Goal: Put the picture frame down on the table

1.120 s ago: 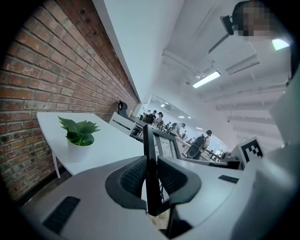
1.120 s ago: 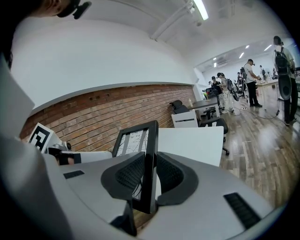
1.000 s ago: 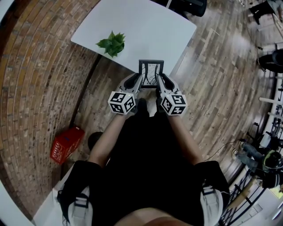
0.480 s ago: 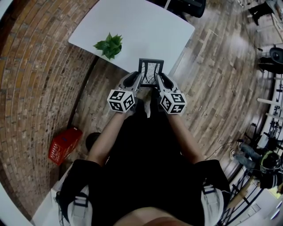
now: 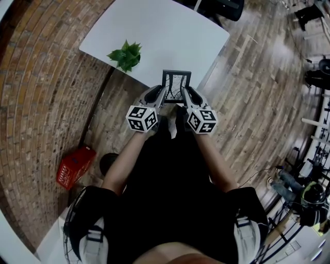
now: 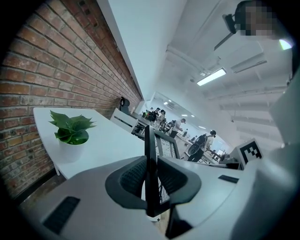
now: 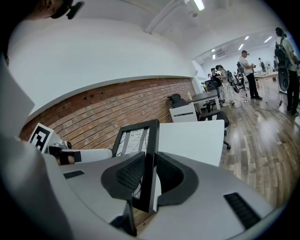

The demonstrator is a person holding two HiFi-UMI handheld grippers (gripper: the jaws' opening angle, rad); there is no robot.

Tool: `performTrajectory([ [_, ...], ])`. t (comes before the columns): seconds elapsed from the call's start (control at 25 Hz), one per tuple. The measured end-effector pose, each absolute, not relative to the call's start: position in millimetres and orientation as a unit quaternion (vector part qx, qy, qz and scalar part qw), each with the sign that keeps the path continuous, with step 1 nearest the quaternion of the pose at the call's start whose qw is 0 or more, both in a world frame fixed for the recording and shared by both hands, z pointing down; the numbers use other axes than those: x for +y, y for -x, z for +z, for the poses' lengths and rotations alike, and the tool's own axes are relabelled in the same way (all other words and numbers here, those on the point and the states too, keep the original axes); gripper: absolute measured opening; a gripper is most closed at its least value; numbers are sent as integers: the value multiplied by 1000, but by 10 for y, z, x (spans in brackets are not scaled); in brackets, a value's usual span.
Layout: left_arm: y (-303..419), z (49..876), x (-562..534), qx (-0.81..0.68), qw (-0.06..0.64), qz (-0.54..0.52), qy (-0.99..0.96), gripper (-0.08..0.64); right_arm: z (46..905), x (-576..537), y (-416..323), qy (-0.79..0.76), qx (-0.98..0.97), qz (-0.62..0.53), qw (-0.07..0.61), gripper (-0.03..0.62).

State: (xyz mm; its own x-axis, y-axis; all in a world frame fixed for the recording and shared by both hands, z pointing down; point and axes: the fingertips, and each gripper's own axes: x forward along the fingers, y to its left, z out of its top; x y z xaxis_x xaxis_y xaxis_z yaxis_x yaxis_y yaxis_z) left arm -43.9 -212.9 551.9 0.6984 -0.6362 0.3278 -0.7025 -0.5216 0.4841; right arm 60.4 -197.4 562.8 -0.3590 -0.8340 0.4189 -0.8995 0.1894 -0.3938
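A black picture frame (image 5: 176, 84) with a line drawing hangs upright in the air just before the near edge of the white table (image 5: 170, 31). My left gripper (image 5: 160, 97) is shut on the frame's left side rail (image 6: 150, 159). On the opposite side rail (image 7: 151, 154) my right gripper (image 5: 186, 98) is shut. Both grippers (image 6: 151, 180) (image 7: 149, 174) pinch the thin black edge between dark ribbed pads. The frame's lower edge is above the floor, not on the tabletop.
A small green plant in a white pot (image 5: 125, 54) (image 6: 70, 136) stands on the table's left part. A brick wall runs along the left. A red box (image 5: 76, 167) lies on the wooden floor at the left. Chairs (image 5: 219, 7) stand beyond the table; people are far off.
The frame and both grippers have stayed nearly where they were. The table and plant have shifted slightly in the view as the head moved.
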Motion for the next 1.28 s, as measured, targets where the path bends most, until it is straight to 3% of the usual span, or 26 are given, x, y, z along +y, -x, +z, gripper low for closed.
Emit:
performTrajectory([
  [1.28, 326, 6439, -2473, -423, 347, 115, -829, 80, 6582, -2368, -705, -520, -764, 362, 122, 72],
])
